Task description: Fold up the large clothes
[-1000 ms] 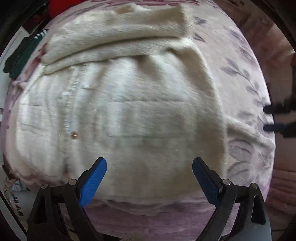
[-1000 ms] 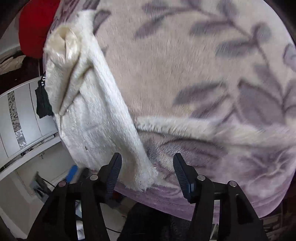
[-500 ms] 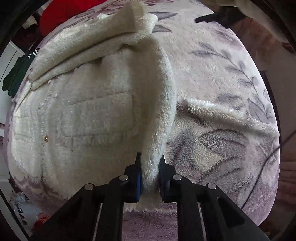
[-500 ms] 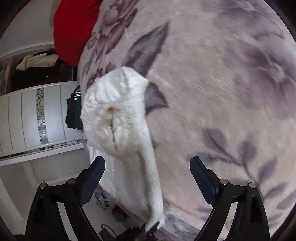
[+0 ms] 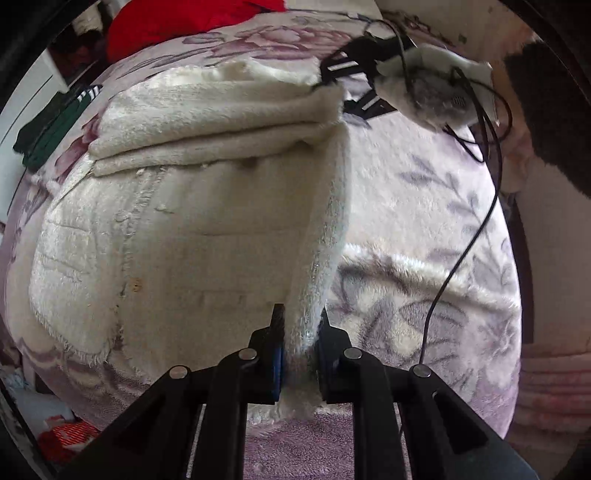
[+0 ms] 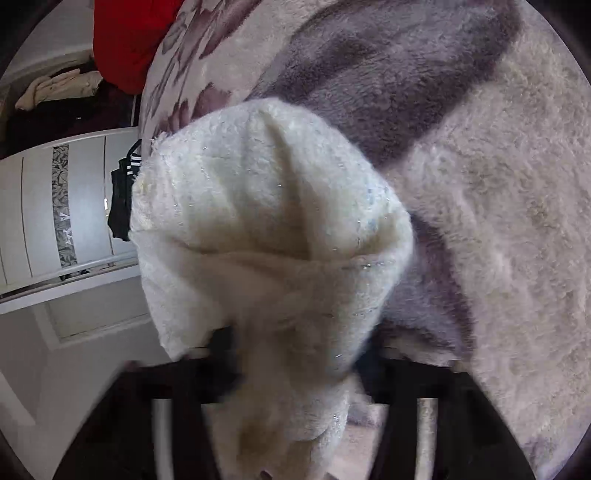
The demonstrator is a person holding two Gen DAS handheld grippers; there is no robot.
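Note:
A cream fluffy garment (image 5: 184, 229) lies on the bed, its sleeves folded across the top. My left gripper (image 5: 299, 354) is shut on the garment's right edge near the hem and lifts it as a ridge. My right gripper (image 5: 343, 86) shows at the far end of the garment in the left wrist view, closed on the upper right corner. In the right wrist view the cream fabric (image 6: 273, 236) bunches over my right gripper (image 6: 295, 350) and hides its fingers.
A purple floral blanket (image 5: 424, 221) covers the bed. A red item (image 5: 177, 22) lies at the far end, a dark green garment (image 5: 55, 125) at the left edge. A black cable (image 5: 465, 251) hangs from the right gripper. White cabinet doors (image 6: 44, 214) stand beside the bed.
My left gripper closed on the garment's right edge and holds it raised. My right gripper moved to the upper corner and went from open to closed on the fabric.

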